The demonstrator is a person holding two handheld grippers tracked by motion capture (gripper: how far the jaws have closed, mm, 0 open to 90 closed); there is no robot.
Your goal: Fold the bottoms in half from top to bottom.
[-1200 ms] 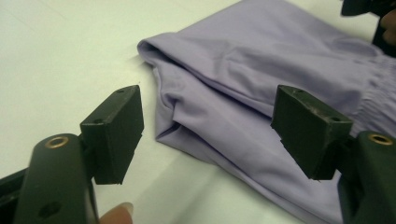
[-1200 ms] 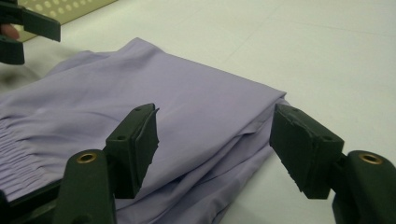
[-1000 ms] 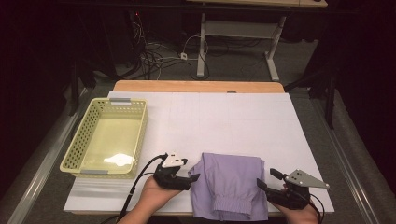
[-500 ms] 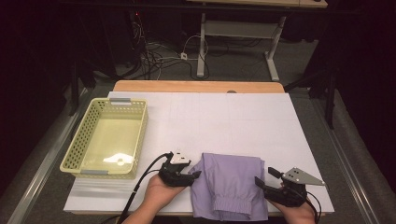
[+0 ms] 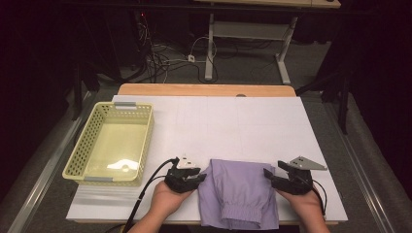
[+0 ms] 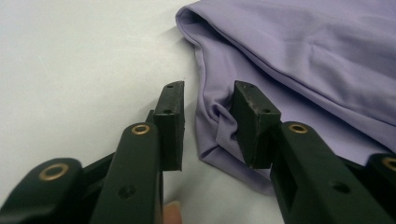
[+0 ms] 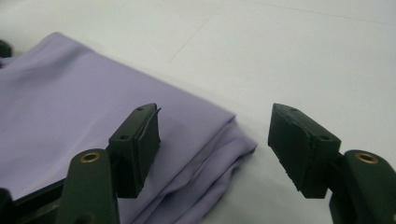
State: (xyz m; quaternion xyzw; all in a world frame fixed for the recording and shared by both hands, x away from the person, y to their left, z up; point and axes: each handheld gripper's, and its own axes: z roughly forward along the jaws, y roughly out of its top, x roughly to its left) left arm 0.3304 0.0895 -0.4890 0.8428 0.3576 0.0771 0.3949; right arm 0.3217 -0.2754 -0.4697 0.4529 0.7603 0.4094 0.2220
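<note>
A folded lilac cloth (image 5: 240, 189) lies at the table's near edge, its elastic hem toward me. My left gripper (image 5: 200, 177) is at the cloth's left edge. In the left gripper view its jaws (image 6: 210, 116) have just been closing and straddle a bunched fold of the cloth (image 6: 303, 56); a gap still shows, and the left pad (image 6: 170, 126) is over bare table. My right gripper (image 5: 273, 171) is at the cloth's right edge. It is open wide, with the layered corner of the cloth (image 7: 70, 107) lying between its jaws (image 7: 215, 135), untouched.
A pale yellow mesh basket (image 5: 141, 141) stands empty on the left of the white table sheet (image 5: 233, 121). Beyond the sheet's far side runs a wooden table edge (image 5: 204, 90), then a dark floor with cables and a desk frame.
The left gripper's jaws have narrowed around the cloth's left edge while that hand stayed put. The right gripper has slid in toward the cloth's right edge, its jaws as wide as before.
</note>
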